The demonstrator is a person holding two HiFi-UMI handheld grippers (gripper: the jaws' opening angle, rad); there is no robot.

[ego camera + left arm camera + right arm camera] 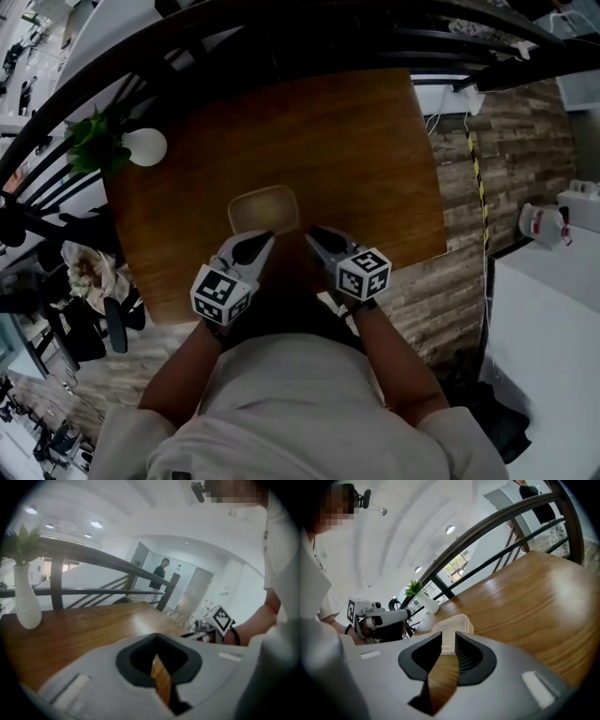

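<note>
Wooden desk: brown top with rounded corners, surface glossy. White vase stands near the desk's far left corner, holding a green plant. Dark metal railing runs along the desk's far edge. Floor is grey-brown planking, and a yellow-and-black striped strip runs across it to the right of the desk. White table sits at right, well apart from the desk. In the left gripper view, a person in dark clothing stands beyond the railing, and round ceiling lights are lit.
</note>
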